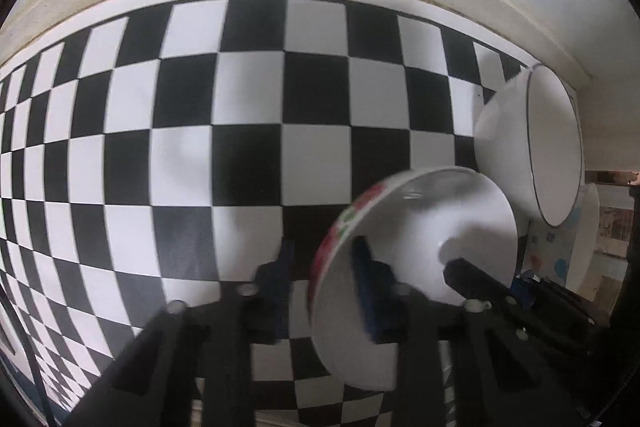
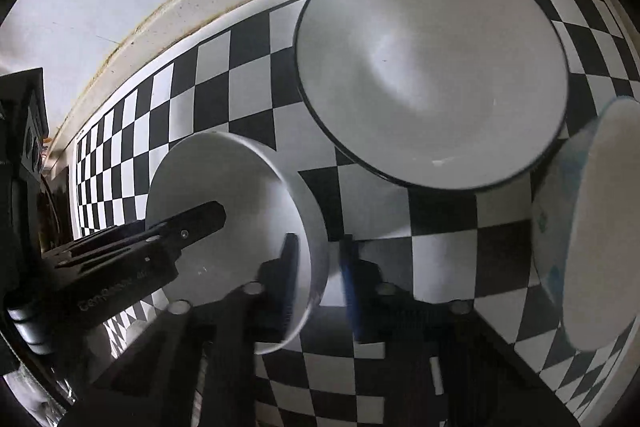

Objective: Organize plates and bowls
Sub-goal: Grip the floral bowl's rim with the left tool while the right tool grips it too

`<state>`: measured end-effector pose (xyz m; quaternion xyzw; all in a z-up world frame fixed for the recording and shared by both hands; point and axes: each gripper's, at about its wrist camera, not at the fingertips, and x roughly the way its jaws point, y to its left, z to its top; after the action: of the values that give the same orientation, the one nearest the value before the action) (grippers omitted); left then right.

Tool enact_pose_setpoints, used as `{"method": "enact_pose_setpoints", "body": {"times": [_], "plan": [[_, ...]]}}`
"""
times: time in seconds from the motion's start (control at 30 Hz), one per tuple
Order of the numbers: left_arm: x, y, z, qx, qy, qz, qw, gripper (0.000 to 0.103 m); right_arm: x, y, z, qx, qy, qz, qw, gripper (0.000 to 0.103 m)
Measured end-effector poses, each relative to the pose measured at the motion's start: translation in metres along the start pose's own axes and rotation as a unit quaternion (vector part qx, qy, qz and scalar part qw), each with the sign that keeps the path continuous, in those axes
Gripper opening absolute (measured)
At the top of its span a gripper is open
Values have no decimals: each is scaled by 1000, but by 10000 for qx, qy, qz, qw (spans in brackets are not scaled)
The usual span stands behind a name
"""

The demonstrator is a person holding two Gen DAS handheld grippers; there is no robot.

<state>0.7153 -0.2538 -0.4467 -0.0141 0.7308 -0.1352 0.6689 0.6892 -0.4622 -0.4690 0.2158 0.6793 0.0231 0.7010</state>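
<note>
White glossy ceramic bowl with red-green floral band (image 1: 412, 251) on checkered black-white mat (image 1: 240, 107); left gripper (image 1: 324, 279) and right gripper (image 2: 318, 267) both pinch its rim. Black-rimmed white bowl (image 2: 432, 67) nearby, blue-patterned bowl (image 2: 580, 235) beside.

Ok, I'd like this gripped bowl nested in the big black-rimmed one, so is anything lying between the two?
Nothing visible does. Only bare checkered mat separates the held bowl from the black-rimmed bowl. The blue-patterned bowl lies off to one side, clear of that path.
</note>
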Motion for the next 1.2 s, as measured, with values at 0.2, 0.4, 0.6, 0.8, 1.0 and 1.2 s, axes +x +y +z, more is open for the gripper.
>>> {"method": "enact_pose_setpoints", "body": {"times": [0.2, 0.4, 0.6, 0.8, 1.0, 1.2], "plan": [[-5, -8, -10, 70, -110, 115, 9998, 18, -1, 8, -5, -138, -76, -189, 9997, 9], [-26, -23, -29, 163, -221, 82, 9996, 18, -25, 7, -22, -203, -210, -165, 9994, 9], [-49, -52, -69, 325, -240, -95, 9991, 18, -62, 0, -59, -185, -338, -112, 9992, 9], [-52, -75, -104, 595, -174, -128, 9980, 18, -84, -22, -109, -111, -343, -160, 9992, 9], [-37, -82, -151, 789, 29, -25, 9969, 18, -86, -42, -158, -64, -276, -244, 9993, 9], [-13, -88, -178, 928, 266, 60, 9953, 18, -70, -60, -195, 13, -79, -266, 9996, 9]]}}
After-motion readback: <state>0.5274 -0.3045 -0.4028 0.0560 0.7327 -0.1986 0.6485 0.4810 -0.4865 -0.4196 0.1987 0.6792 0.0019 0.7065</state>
